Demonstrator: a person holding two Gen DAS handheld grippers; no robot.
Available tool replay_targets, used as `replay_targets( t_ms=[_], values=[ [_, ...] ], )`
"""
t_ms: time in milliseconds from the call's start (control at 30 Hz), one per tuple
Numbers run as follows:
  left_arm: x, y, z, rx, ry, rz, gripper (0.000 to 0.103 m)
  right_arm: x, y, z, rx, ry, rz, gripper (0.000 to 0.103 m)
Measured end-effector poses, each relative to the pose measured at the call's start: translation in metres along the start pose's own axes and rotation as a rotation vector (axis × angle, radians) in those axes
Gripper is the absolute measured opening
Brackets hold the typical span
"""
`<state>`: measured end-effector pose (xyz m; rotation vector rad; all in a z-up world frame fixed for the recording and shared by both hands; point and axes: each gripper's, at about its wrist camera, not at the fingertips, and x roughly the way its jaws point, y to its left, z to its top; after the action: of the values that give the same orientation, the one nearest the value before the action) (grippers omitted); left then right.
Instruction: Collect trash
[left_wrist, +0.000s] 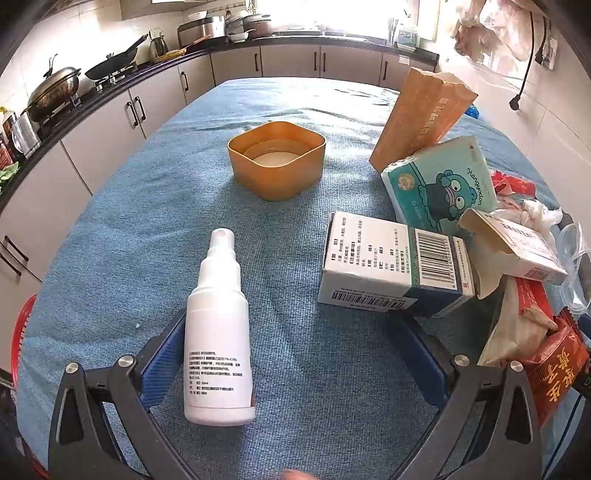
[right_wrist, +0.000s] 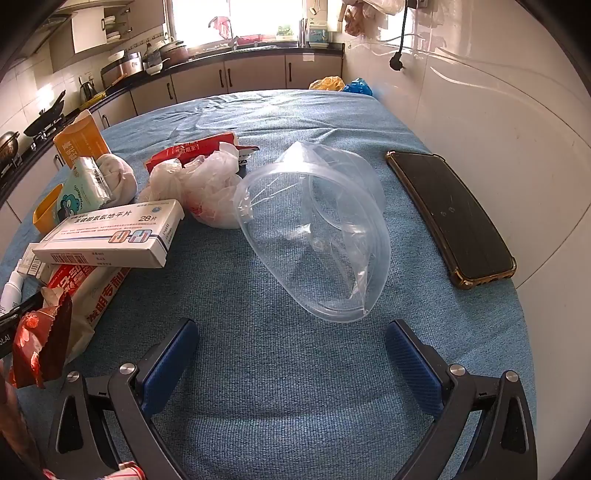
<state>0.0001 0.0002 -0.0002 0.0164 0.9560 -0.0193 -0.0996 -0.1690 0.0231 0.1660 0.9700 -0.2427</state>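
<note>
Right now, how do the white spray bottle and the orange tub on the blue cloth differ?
The white spray bottle lies on its side; the orange tub sits upright, mouth up. The spray bottle is slim, closed and printed; the tub is squat, open and plain. The bottle lies near the left tongs, the tub farther off. Both rest on the blue cloth.

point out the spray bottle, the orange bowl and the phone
spray bottle (left_wrist: 218, 343), left wrist view, middle of its white body
orange bowl (left_wrist: 258, 181), left wrist view, front outer wall
phone (right_wrist: 452, 218), right wrist view, centre of its dark screen

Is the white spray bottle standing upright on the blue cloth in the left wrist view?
No, the white spray bottle lies on its side on the blue cloth.
</note>
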Motion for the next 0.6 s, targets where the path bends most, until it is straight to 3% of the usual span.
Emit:
replay_targets(
  t_ms=[600],
  values=[
    [-0.0001, 0.0025, -0.0021, 0.006, 0.001, 0.008, 0.103, 0.0002, 0.0001, 0.0002, 0.000, 0.007, 0.000, 0.103]
  ],
)
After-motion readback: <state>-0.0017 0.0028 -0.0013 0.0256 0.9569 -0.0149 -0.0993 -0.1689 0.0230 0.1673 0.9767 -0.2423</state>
